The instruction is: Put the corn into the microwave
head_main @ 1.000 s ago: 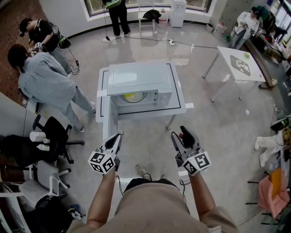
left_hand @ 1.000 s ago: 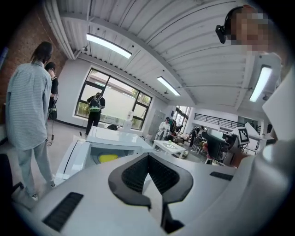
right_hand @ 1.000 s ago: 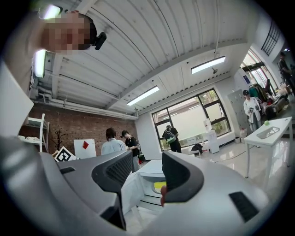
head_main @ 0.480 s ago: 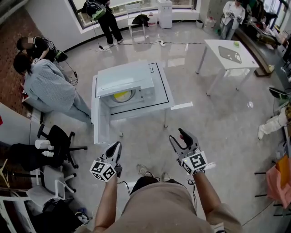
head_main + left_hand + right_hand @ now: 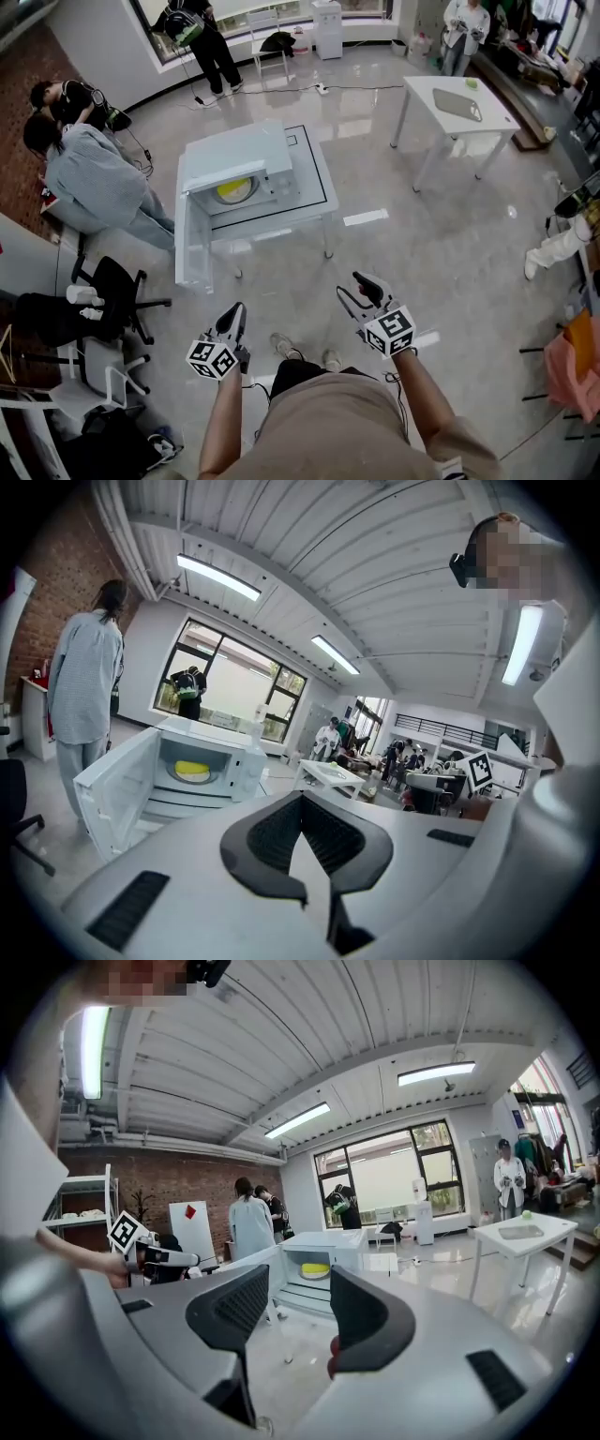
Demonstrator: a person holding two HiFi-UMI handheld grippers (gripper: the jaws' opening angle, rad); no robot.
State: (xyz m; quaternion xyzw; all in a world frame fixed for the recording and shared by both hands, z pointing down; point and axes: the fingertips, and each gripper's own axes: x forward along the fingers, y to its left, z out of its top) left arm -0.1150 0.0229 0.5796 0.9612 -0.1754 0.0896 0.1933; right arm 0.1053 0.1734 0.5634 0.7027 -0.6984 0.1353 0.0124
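The white microwave (image 5: 246,159) stands on a low white table (image 5: 314,199) ahead of me, its door (image 5: 191,246) swung open to the left. The yellow corn (image 5: 232,190) lies inside on the turntable; it also shows in the left gripper view as corn (image 5: 191,770) and in the right gripper view as corn (image 5: 315,1269). My left gripper (image 5: 233,317) (image 5: 302,803) is shut with nothing in it. My right gripper (image 5: 360,292) (image 5: 295,1302) is open and empty. Both are held well short of the microwave, over the floor.
A second white table (image 5: 457,104) stands at the right. Two people (image 5: 94,183) bend at the left beside an office chair (image 5: 114,286). Another person (image 5: 194,36) stands by the window. A cable (image 5: 281,89) runs over the glossy floor.
The microwave and its table have drawn farther off and slid left in the head view as I backed away. Both grippers sit lower in view. The door stays open with the corn inside.
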